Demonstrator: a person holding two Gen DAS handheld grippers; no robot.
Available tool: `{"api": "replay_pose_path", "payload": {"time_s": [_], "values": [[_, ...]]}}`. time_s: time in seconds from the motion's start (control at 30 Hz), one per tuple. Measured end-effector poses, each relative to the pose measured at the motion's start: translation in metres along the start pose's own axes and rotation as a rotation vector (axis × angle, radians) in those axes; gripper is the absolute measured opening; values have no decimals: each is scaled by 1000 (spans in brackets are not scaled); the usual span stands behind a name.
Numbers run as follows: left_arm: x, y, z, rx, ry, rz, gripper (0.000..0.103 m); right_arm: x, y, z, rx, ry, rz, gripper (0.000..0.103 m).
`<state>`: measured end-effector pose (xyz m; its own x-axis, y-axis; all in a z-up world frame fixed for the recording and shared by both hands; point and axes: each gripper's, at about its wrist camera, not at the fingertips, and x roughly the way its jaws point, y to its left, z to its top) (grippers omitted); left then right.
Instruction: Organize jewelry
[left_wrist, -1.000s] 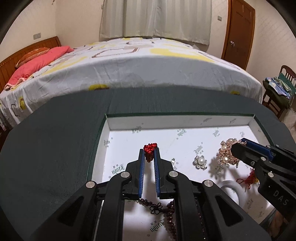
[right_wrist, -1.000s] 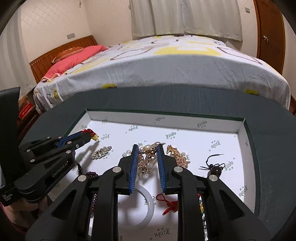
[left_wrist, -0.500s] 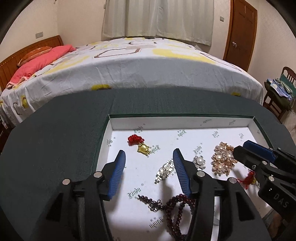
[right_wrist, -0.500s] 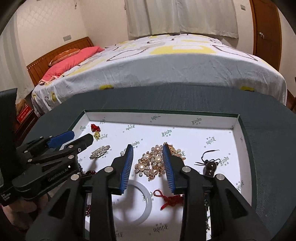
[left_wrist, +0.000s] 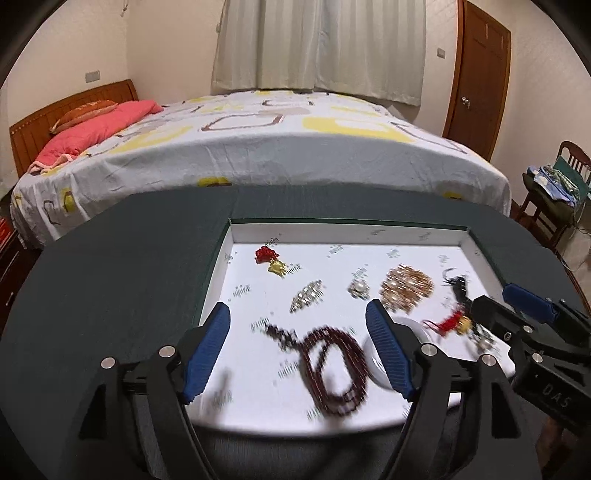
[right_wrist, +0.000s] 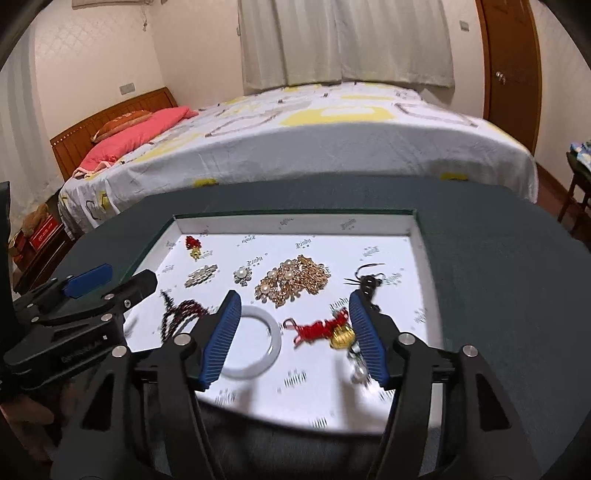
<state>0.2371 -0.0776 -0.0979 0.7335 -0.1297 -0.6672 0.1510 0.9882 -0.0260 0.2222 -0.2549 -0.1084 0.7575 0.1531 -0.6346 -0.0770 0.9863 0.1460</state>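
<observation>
A white-lined tray (left_wrist: 343, 230) holds the jewelry. At its far left lies a red knot with a gold charm (left_wrist: 269, 258), then a silver brooch (left_wrist: 306, 295), a small pearl brooch (left_wrist: 358, 288) and a gold pearl brooch (right_wrist: 291, 280). My left gripper (left_wrist: 297, 314) hangs above a dark red bead bracelet (left_wrist: 332, 365), its jaws opening with nothing pressed between them. My right gripper (right_wrist: 294, 295) hovers over a white bangle (right_wrist: 258, 343) and a red tassel charm (right_wrist: 321, 328), its jaws also opening and holding nothing. A black corded piece (right_wrist: 369, 282) lies at the right.
The tray sits on a dark green table (left_wrist: 110, 277). Behind the table stands a bed (left_wrist: 258, 147) with a pink pillow. A chair piled with clothes (left_wrist: 554, 184) is at the far right, near a wooden door (left_wrist: 476, 74).
Both grippers went from shut to wide and drew back and up. The left let go of the red knot charm, the right let go of the gold pearl brooch; both lie in the tray.
</observation>
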Motion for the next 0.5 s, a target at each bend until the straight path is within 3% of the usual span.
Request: {"api": "replay_pose_path", "payload": {"time_s": [0.5], "values": [[-107, -9, -24, -25, -143, 69, 80, -119, 8, -16, -45, -146, -27, 71]]}}
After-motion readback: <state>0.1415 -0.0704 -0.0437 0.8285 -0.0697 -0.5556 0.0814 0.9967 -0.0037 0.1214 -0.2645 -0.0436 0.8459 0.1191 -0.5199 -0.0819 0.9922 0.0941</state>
